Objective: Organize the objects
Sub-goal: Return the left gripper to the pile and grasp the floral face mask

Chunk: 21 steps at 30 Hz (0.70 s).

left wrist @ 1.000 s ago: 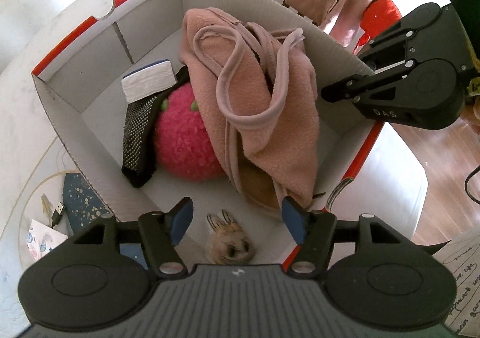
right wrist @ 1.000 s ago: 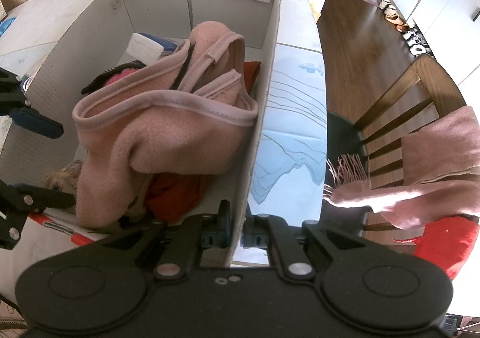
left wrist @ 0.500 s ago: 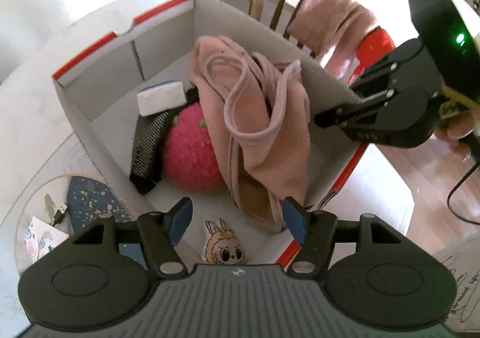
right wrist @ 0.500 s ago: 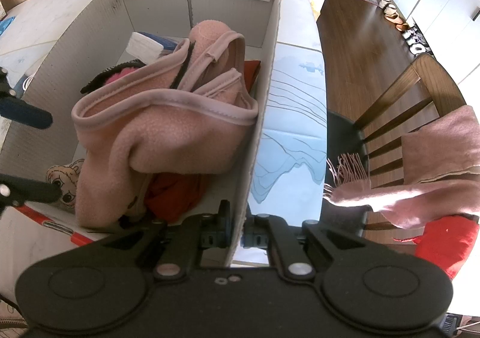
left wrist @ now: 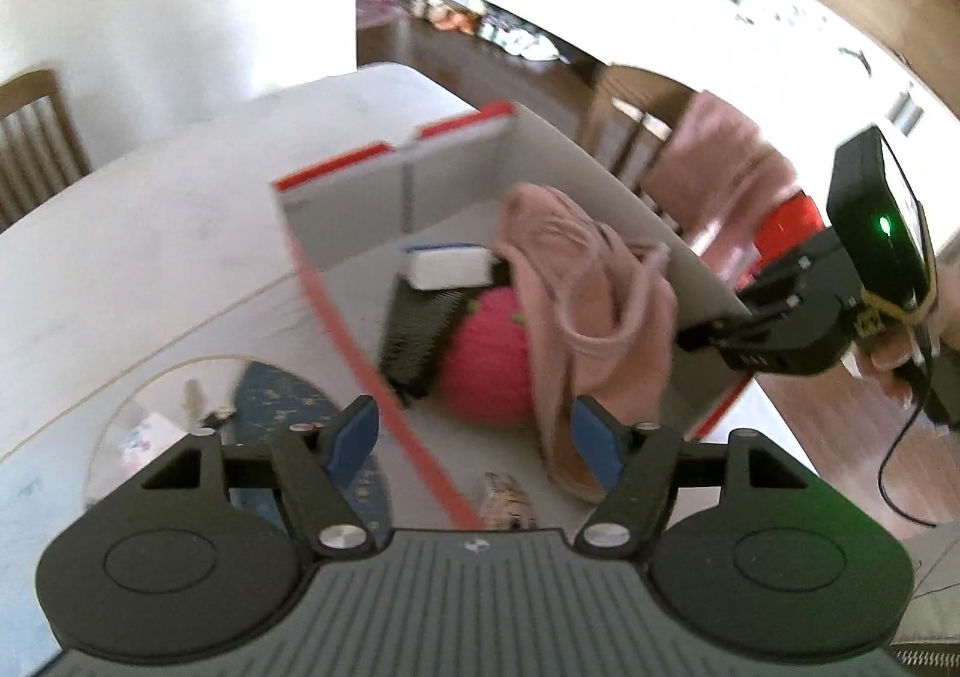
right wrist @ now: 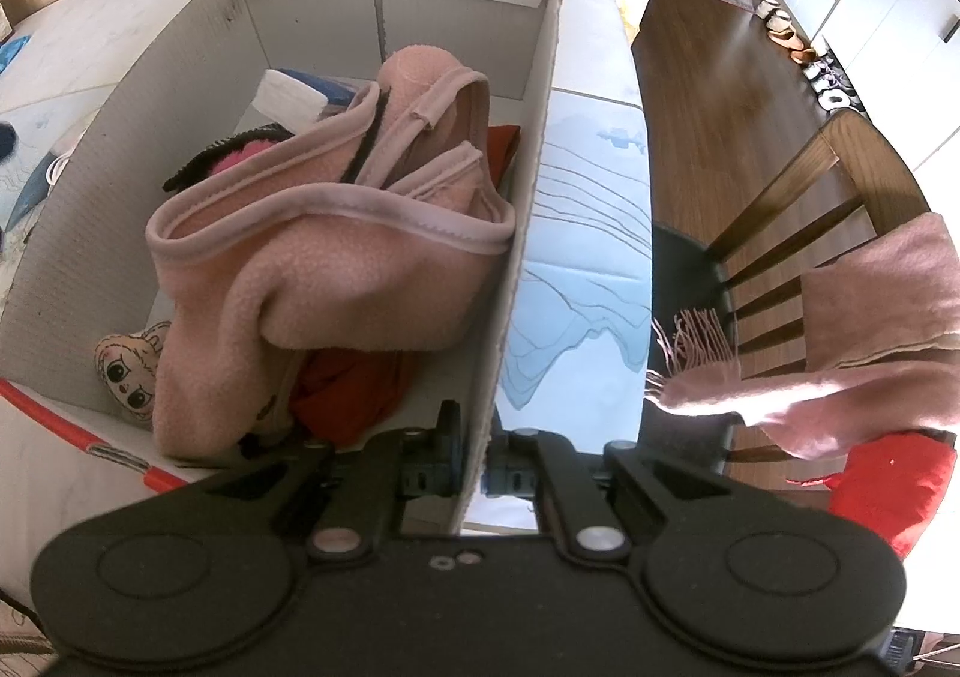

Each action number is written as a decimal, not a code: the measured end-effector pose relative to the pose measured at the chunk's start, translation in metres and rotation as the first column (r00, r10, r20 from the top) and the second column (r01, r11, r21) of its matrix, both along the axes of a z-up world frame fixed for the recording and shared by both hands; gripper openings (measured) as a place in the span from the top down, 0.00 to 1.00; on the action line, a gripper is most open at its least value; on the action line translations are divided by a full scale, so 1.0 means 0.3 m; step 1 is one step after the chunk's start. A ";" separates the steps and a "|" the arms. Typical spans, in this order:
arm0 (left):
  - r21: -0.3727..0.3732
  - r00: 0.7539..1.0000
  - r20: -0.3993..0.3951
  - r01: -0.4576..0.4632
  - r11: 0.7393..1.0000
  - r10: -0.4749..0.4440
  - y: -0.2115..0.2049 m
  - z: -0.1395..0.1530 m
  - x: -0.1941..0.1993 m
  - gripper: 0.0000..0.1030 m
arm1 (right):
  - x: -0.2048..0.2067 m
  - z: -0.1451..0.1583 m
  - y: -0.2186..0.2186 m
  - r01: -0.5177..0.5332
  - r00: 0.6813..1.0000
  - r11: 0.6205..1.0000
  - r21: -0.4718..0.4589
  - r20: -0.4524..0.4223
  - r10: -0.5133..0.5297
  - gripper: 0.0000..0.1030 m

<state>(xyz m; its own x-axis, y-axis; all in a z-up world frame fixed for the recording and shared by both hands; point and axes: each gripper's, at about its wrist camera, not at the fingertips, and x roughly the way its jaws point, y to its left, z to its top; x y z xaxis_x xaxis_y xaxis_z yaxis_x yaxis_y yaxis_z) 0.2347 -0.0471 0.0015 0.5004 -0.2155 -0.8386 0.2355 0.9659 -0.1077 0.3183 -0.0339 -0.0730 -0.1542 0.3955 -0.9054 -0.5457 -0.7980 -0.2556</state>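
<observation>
A white cardboard box with red rims stands on the table. It holds a pink fleece garment, a pink plush ball, a black mesh item, a white pack, a red cloth and a small doll. My right gripper is shut on the box's side wall; it also shows in the left wrist view. My left gripper is open and empty, above the box's near left rim.
A wooden chair with a pink scarf and a red item stands right of the table. A round mat with small items lies left of the box. A light blue drawing sheet lies by the box.
My left gripper has pulled back and up, tilting its view toward the room; the box sits farther away in it. My right gripper keeps its hold on the box wall.
</observation>
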 end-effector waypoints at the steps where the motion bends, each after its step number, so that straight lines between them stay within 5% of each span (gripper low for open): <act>1: -0.004 1.000 0.004 -0.022 1.000 0.022 0.026 0.007 -0.003 0.29 | 0.001 0.001 0.001 0.002 1.000 1.000 0.000 0.000 -0.002 0.95; 6: -0.027 0.982 0.024 -0.184 0.982 0.185 0.186 0.018 -0.022 0.21 | 0.005 0.002 0.004 0.006 1.000 1.000 0.001 0.004 -0.006 0.95; 11: -0.088 0.942 -0.025 -0.336 0.938 0.335 0.327 -0.015 -0.029 0.20 | 0.004 0.003 0.008 0.014 1.000 1.000 0.001 0.007 -0.014 0.95; 21: -0.019 0.867 -0.101 -0.492 0.870 0.488 0.466 -0.159 0.034 0.17 | 0.004 -0.001 0.013 0.024 1.000 1.000 -0.001 0.009 -0.024 0.95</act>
